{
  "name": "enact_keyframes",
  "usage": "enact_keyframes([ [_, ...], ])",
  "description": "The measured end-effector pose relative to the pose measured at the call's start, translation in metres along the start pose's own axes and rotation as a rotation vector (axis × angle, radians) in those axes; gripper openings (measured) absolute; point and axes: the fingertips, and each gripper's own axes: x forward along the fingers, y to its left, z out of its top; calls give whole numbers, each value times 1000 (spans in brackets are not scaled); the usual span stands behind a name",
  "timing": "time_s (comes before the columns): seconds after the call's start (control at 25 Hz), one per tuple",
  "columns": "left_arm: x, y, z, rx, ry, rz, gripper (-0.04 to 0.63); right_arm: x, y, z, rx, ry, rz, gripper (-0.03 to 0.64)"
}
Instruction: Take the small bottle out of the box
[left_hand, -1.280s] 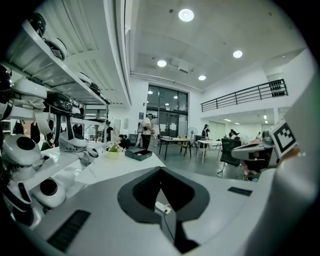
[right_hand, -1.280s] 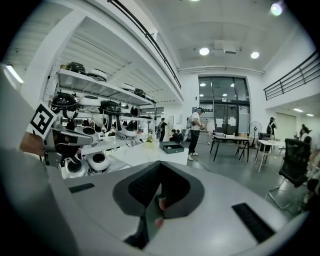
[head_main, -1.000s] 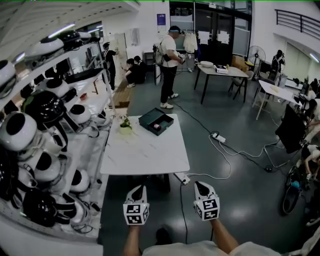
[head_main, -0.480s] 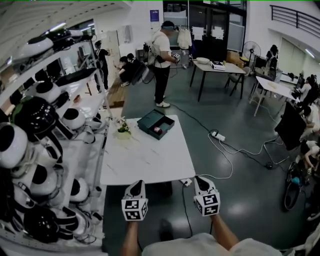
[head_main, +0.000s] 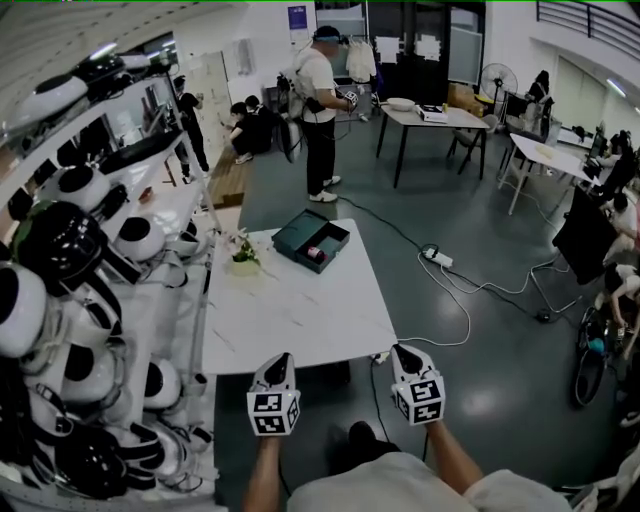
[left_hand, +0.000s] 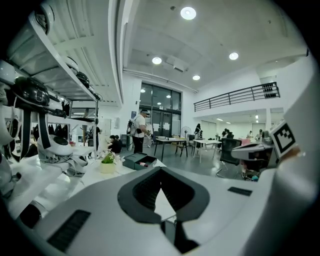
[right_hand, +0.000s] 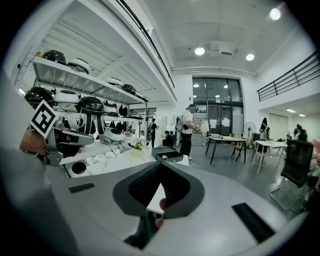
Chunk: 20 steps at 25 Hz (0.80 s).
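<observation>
Small pinkish-red bottle (head_main: 315, 254): it lies inside the dark green open box (head_main: 300, 232), close to the box wall that faces the near end of the white marble-patterned table (head_main: 300, 320).
Bottle, handling: judged light and stiff. Its side is probably smooth and rounded, so it could roll or slide out of a loose pinch.
Bottle, where to hold: best taken across its body from above, with one jaw on each side. The box walls leave little room for a sideways approach.
Bottle, look: a short reddish-pink shape against the dark lining. It is too small in every view to tell its cap, label or material.
Box: it sits at the table's far end, turned askew to the table's edges, with its dark inside open to view.
Small green plant in a pale pot (head_main: 245, 257): it stands at the table's far end, near the left edge and just beside the box.
Left gripper (head_main: 283, 360): it is at the table's near edge and well apart from the box. Its jaws are closed together with nothing between them.
Right gripper (head_main: 401, 352): it is also at the table's near edge, towards the right corner. Its jaws are fully closed and empty.
Step in hand: judged as the approach, with the table's whole length left between the grippers and the bottle.
</observation>
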Motion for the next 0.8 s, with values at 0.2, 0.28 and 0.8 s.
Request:
enact_keyframes([
  [0.2, 13, 3, -2, -1, 12, 1, 18, 17, 0, 0, -3, 2, 11, 20],
  [0.28, 20, 6, -1, 0, 12, 5, 18, 26, -1, 1, -5, 1, 20, 20],
  [0.8, 105, 44, 15, -1, 28, 53, 18, 129, -28, 6, 2, 17, 80, 21],
])
